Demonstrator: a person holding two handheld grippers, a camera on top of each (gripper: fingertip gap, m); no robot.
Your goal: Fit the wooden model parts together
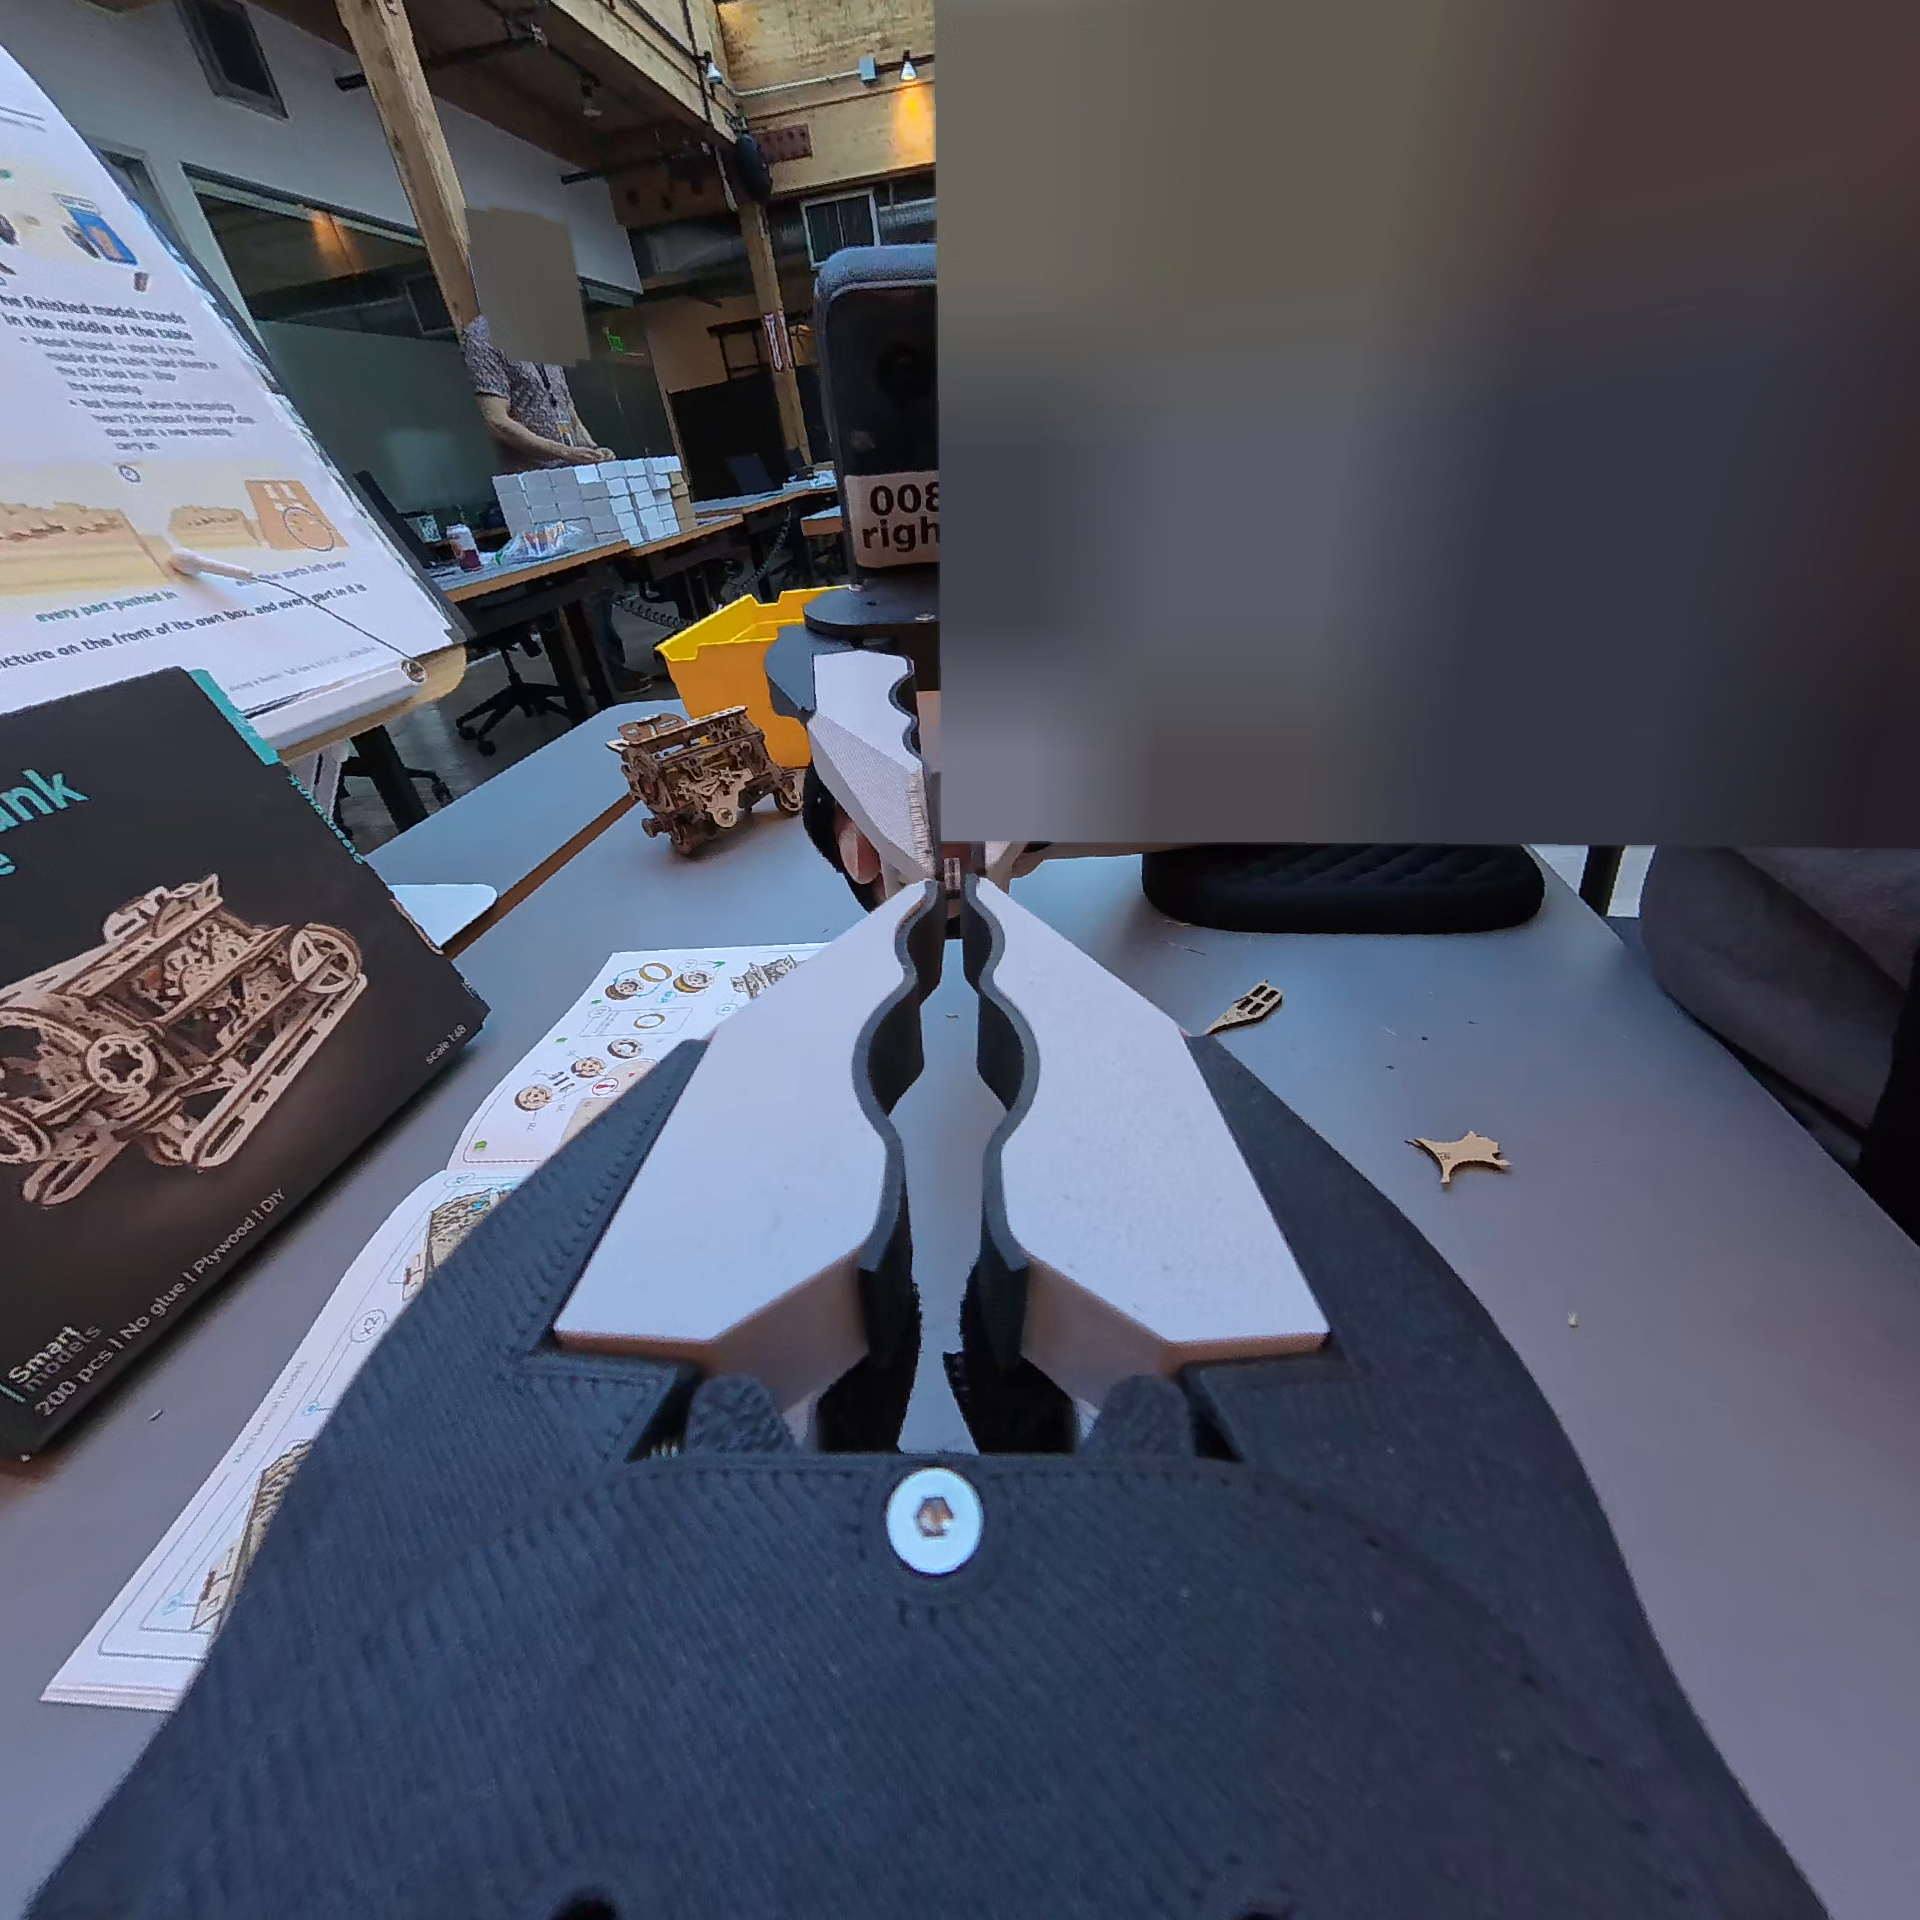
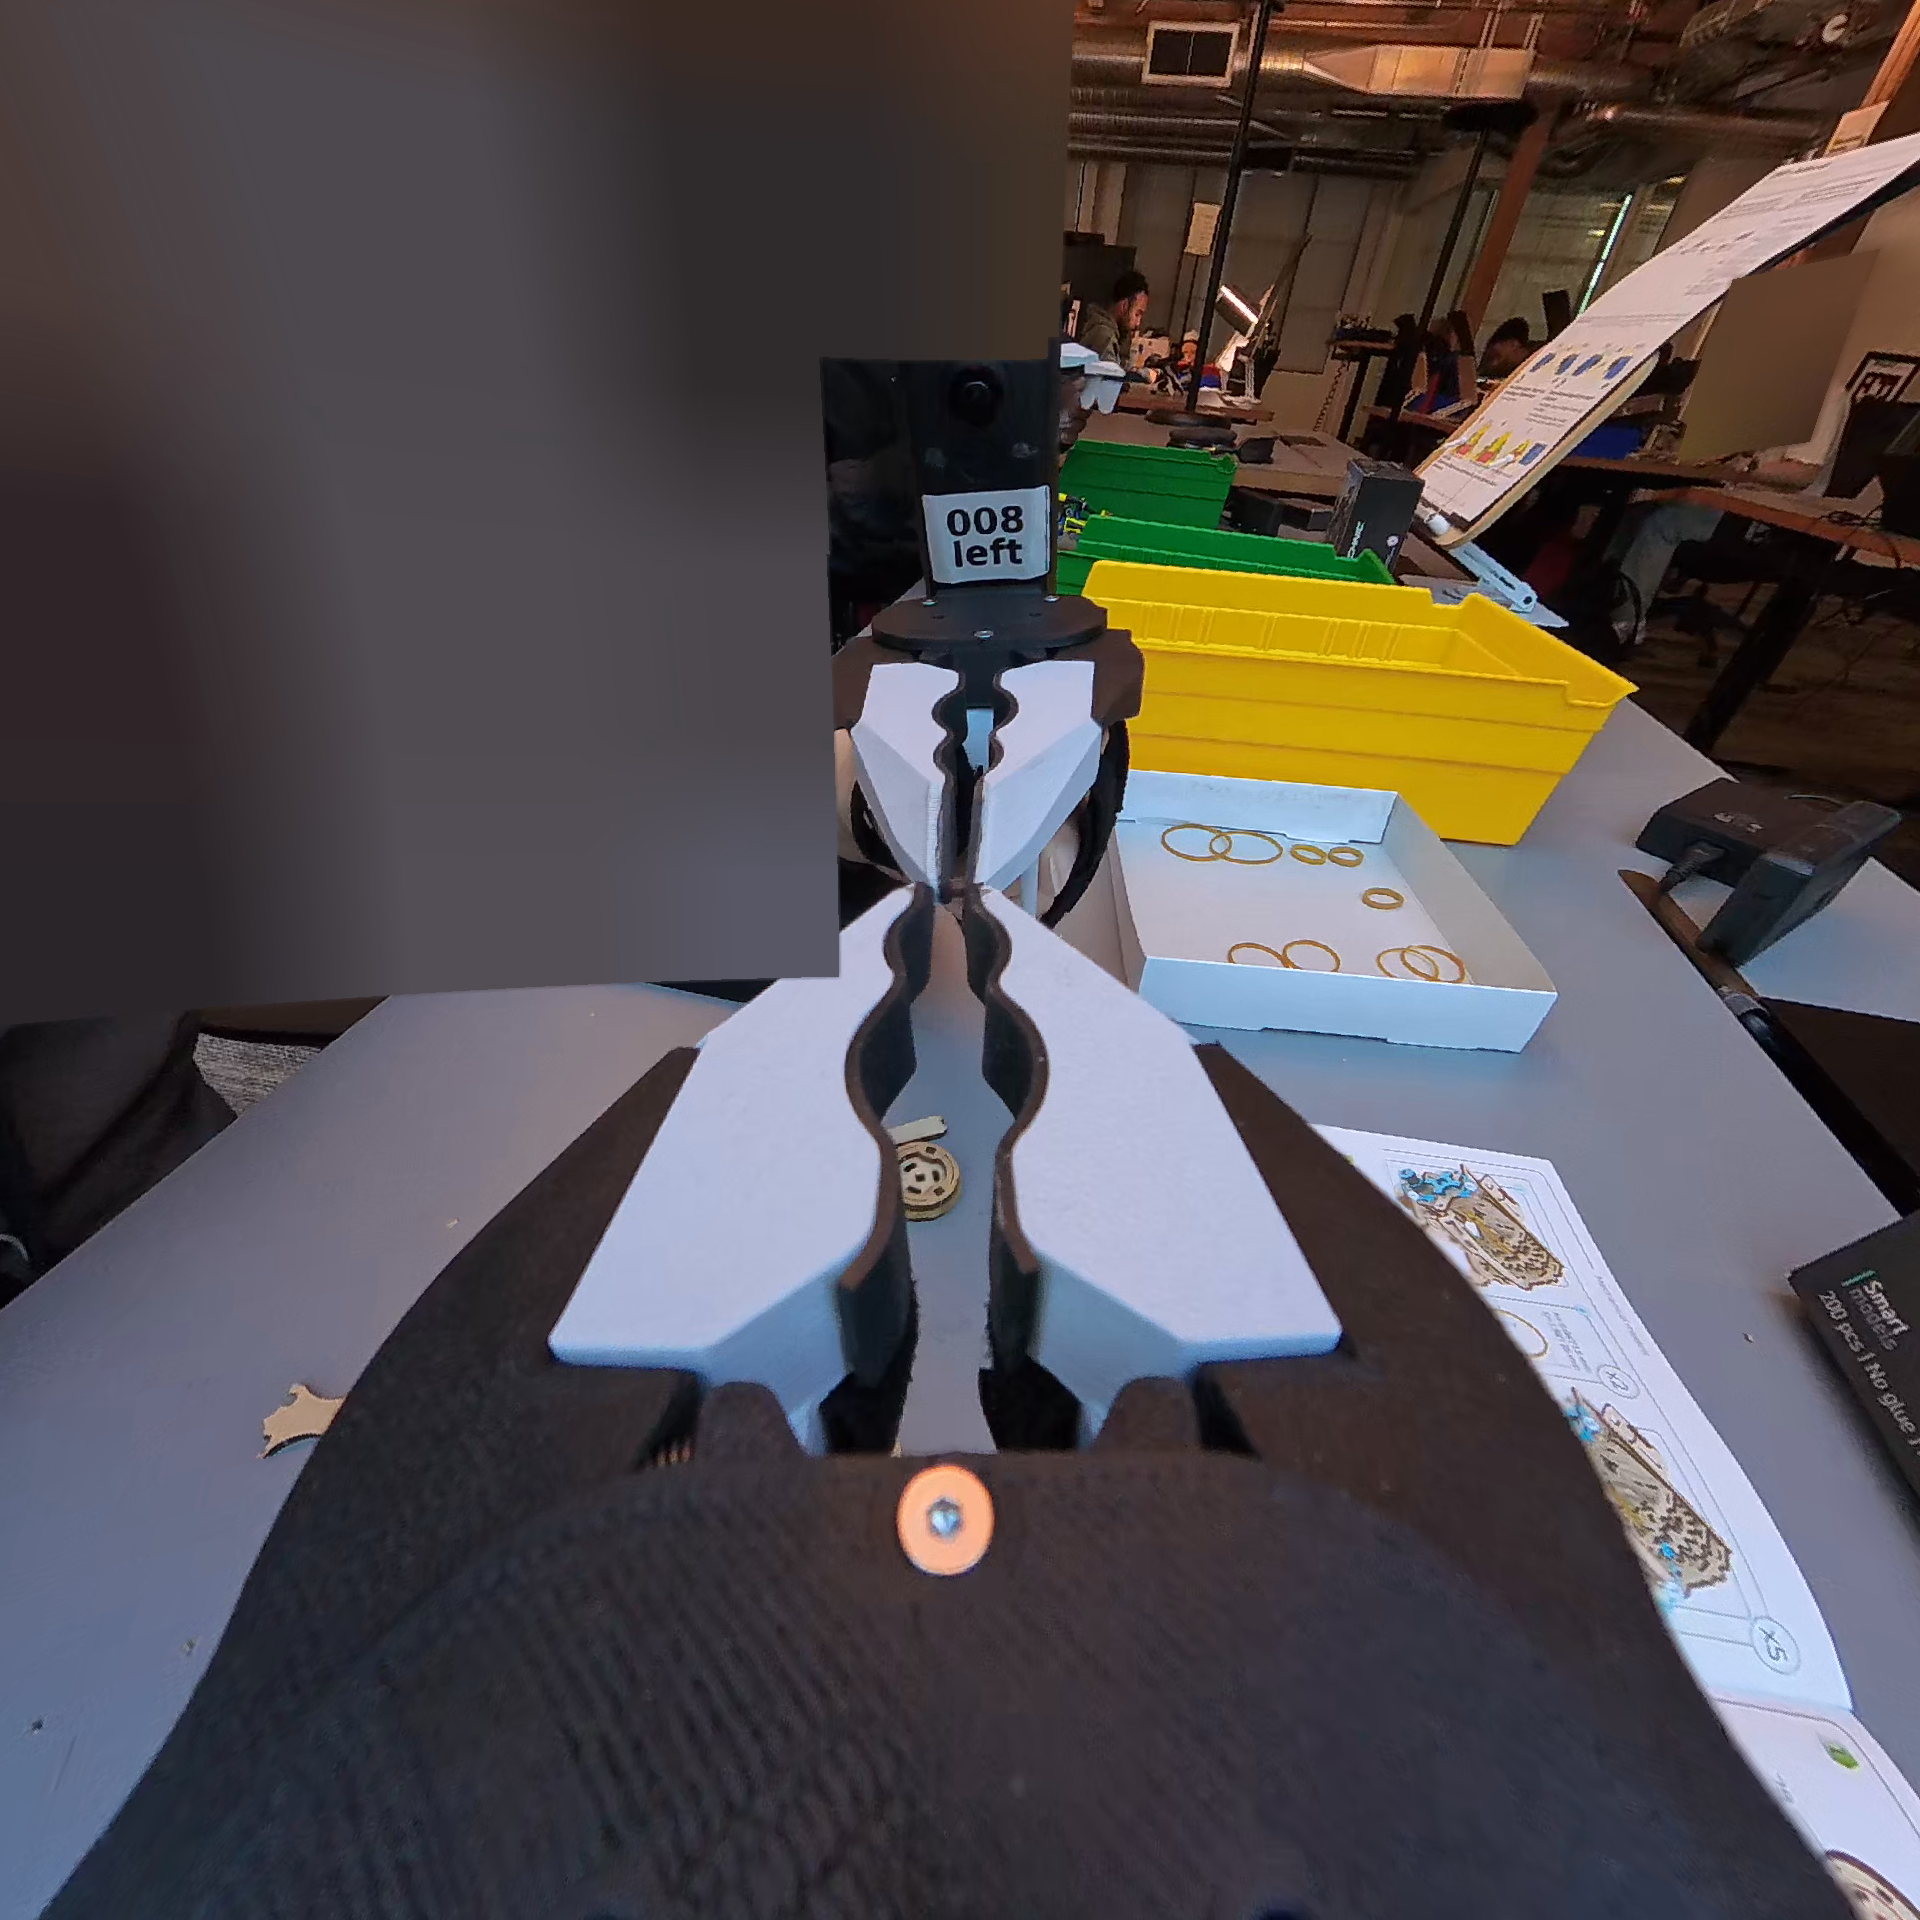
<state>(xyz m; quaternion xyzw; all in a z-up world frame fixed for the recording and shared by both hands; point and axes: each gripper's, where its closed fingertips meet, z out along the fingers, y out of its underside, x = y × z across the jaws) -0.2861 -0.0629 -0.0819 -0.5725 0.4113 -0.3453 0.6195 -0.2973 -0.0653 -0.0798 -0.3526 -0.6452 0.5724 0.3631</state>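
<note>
My left gripper (image 1: 951, 885) and right gripper (image 2: 943, 896) face each other tip to tip above the grey table (image 1: 1455, 1351). Both have their jaws nearly closed, and a tiny wooden part (image 1: 952, 871) sits pinched where the tips meet. Its shape is mostly hidden by the fingers. The right gripper (image 1: 873, 769) also shows in the left wrist view, and the left gripper (image 2: 971, 790) in the right wrist view. A partly built wooden model (image 1: 707, 774) stands at the far left. A round wooden disc (image 2: 928, 1179) and a small wooden strip (image 2: 914, 1130) lie under the right gripper.
The black kit box (image 1: 177, 1039) and the open instruction booklet (image 1: 623, 1039) lie to the left. A white tray (image 2: 1340, 1013) holds several rubber bands, with a yellow bin (image 2: 1351, 686) behind it. Wood scraps (image 1: 1460, 1153) and a black adapter (image 2: 1787, 842) lie on the table. The grippers are tip to tip, or close to it.
</note>
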